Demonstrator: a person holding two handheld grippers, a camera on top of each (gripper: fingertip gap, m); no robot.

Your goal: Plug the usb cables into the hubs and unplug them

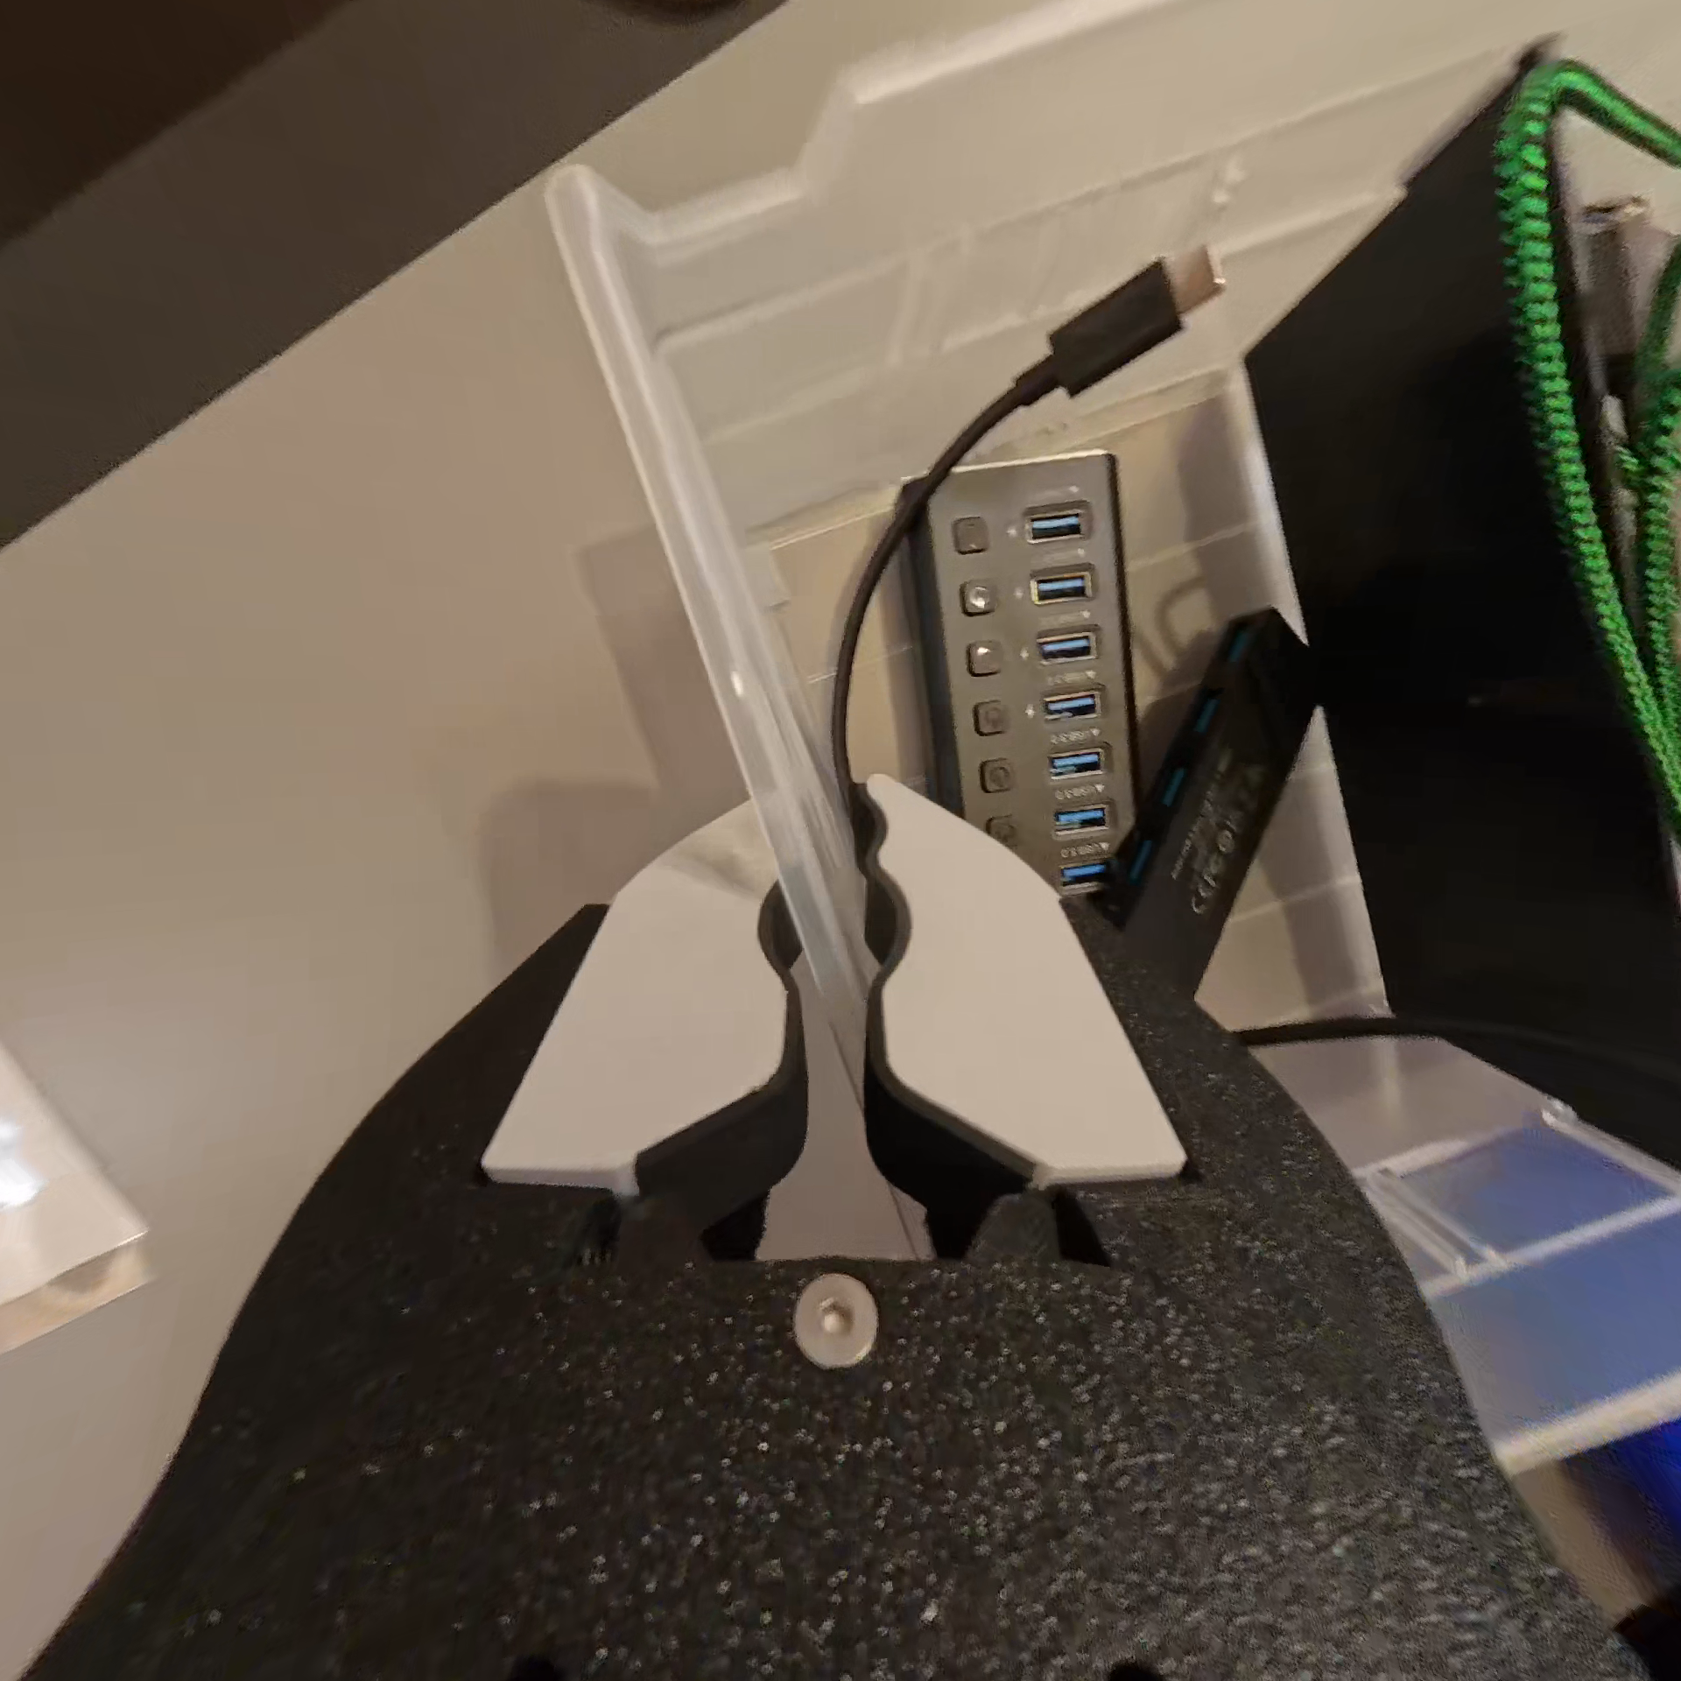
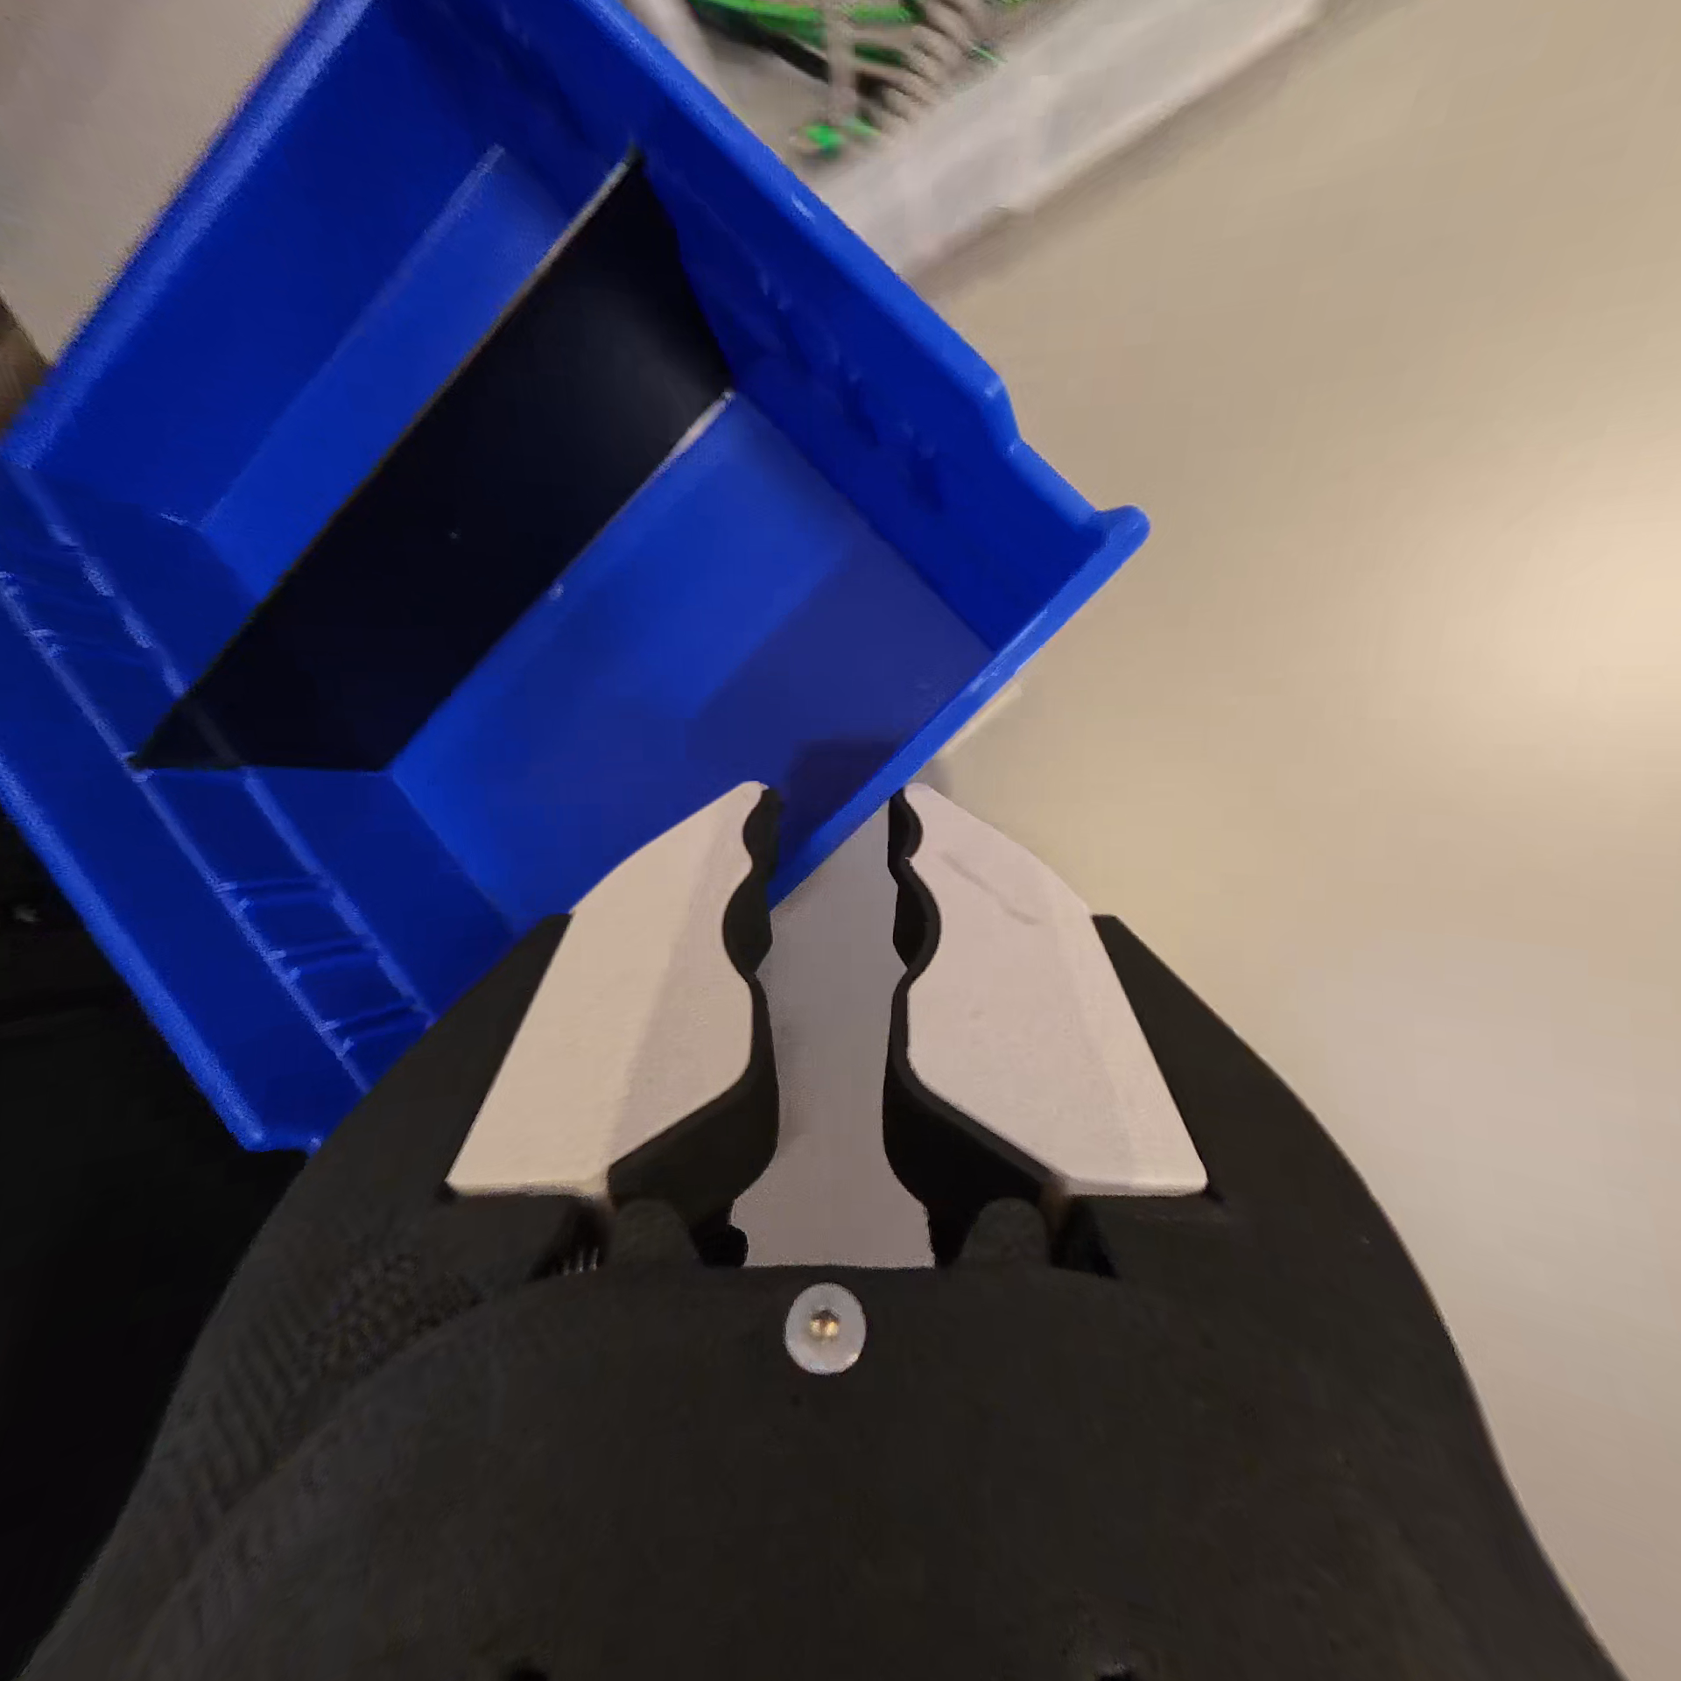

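Observation:
In the left wrist view, my left gripper (image 1: 819, 819) is shut on the side wall of a clear plastic bin (image 1: 655, 509). Inside the bin lies a black USB hub (image 1: 1028, 655) with a row of blue ports and buttons. A slimmer black hub (image 1: 1219, 773) leans beside it. A short black cable ends in a free plug (image 1: 1137, 318) above the hubs. Green braided cables (image 1: 1565, 364) hang at the right edge. In the right wrist view, my right gripper (image 2: 832, 810) is closed on the rim of a tilted blue bin (image 2: 637, 637).
A tall black box (image 1: 1455, 637) stands right of the clear bin. Another clear container (image 1: 1501, 1228) with blue showing through sits at lower right. A dark rectangular opening or insert (image 2: 437, 546) shows inside the blue bin. A beige tabletop (image 2: 1364, 637) lies around, with green cables (image 2: 846, 55) far off. One gripper's finger ends stand about 45 centimetres off the other's.

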